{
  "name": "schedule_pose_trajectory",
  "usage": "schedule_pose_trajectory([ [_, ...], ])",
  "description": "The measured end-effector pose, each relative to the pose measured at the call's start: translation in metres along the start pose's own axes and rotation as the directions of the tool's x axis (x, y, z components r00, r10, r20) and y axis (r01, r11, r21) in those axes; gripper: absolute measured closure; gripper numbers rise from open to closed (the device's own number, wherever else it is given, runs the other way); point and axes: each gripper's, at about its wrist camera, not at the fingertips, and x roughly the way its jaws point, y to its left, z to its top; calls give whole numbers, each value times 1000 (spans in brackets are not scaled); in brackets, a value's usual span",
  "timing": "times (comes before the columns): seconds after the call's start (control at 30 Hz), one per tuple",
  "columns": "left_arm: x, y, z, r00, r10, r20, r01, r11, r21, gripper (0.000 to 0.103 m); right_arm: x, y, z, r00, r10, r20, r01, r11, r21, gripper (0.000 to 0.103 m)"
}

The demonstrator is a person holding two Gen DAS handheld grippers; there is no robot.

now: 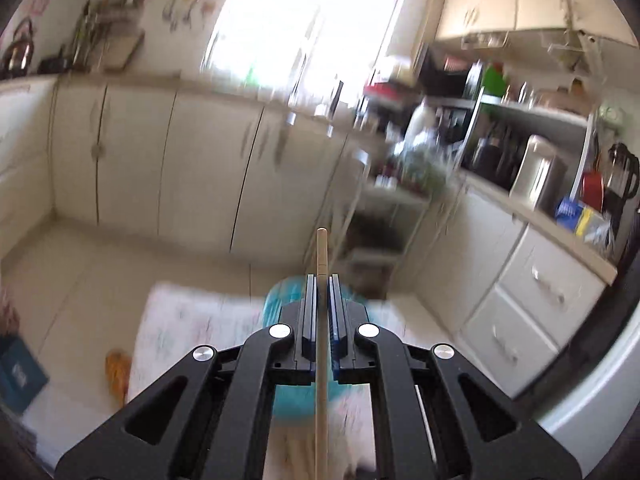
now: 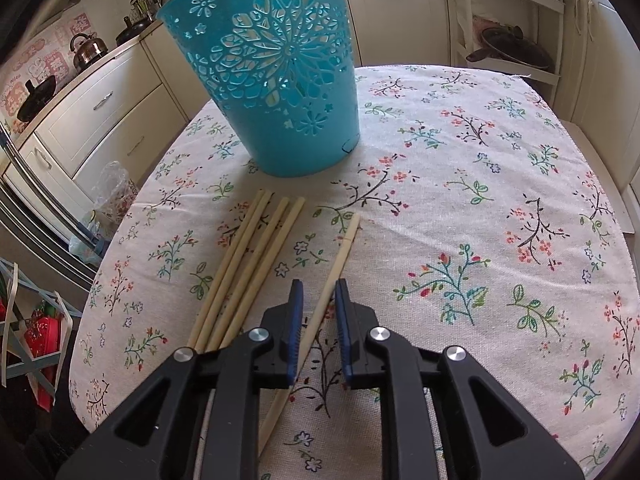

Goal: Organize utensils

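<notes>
— Bamboo, is it, in the left gripper (image 1: 321,280)?

— Pale wood of some kind. One chopstick (image 1: 321,252) is clamped between the blue pads (image 1: 335,320), jaws closed tight on it. The stick runs straight up the view toward 12 o'clock, its tip poking past the fingertips.

— And what sits behind it?

— A blurred turquoise shape, the cup (image 1: 280,300), just past the fingers, on the floral cloth (image 1: 192,320). The rest of that view is smeared: cream cabinets (image 1: 200,168), a bright window (image 1: 304,24).

— The right gripper (image 2: 318,288)?

— Jaws parted, gripping nothing. A single stick (image 2: 340,256) lies on the tablecloth (image 2: 480,200) between the two fingers, slanting from 7 o'clock up toward 1 o'clock. Whether the pads touch it, I cannot tell.

— More sticks?

— Four (image 2: 248,256), lying side by side at 10 o'clock of the gripper, touching one another, their far ends pointing at the holder.

— Where is the holder in that view?

— The cup (image 2: 276,80) stands upright at 12 o'clock, turquoise plastic with cut-out flowers, near the sticks' tips but apart from them. A kettle (image 2: 88,46) sits on the counter at far 10 o'clock.
</notes>
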Motion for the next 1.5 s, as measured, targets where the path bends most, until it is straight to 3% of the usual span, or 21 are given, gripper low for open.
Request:
schedule_pose_trajectory([
  [0.13, 33, -16, 34, 993, 19, 115, -16, 999, -29, 98, 0, -1, 0, 1000, 8, 3, -8, 1000, 7, 86],
  [0.27, 68, -25, 43, 981, 80, 179, -76, 997, -28, 98, 0, -4, 0, 1000, 12, 2, -12, 1000, 14, 86],
  [0.47, 110, -20, 15, 983, 141, 117, -143, 990, 6, 98, 1, 1, 2, 1000, 11, 0, -11, 1000, 2, 81],
  [0.67, 111, -6, -14, 986, 157, 63, -158, 987, 26, 98, 2, 3, 1, 1000, 5, 5, -5, 1000, -11, 79],
  [0.8, 110, -6, -29, 986, 166, -8, -164, 982, 89, 97, 2, 4, 0, 1000, -1, 6, 1, 1000, -16, 78],
  [0.87, 106, -5, -36, 985, 165, -48, -159, 981, 115, 88, 2, 5, -1, 1000, -2, 7, 2, 1000, -19, 79],
  [0.93, 95, -1, -42, 981, 186, -49, -179, 976, 124, 65, 2, 5, -1, 1000, -4, 8, 4, 1000, -21, 79],
  [1.13, 40, 26, -60, 971, 237, -12, -236, 969, 80, 35, 0, 3, -2, 1000, -10, 10, 10, 1000, -18, 79],
  [1.23, 26, 45, -85, 960, 277, -48, -274, 960, 61, 30, 0, 8, -3, 999, -38, 11, 39, 998, -45, 78],
  [1.37, 30, 68, -121, 931, 326, -167, -321, 945, 56, 30, -1, 11, -6, 998, -54, 9, 55, 997, -57, 78],
  [1.5, 33, 71, -146, 902, 371, -221, -360, 929, 90, 21, -3, 10, -8, 998, -59, 12, 59, 997, -54, 79],
])
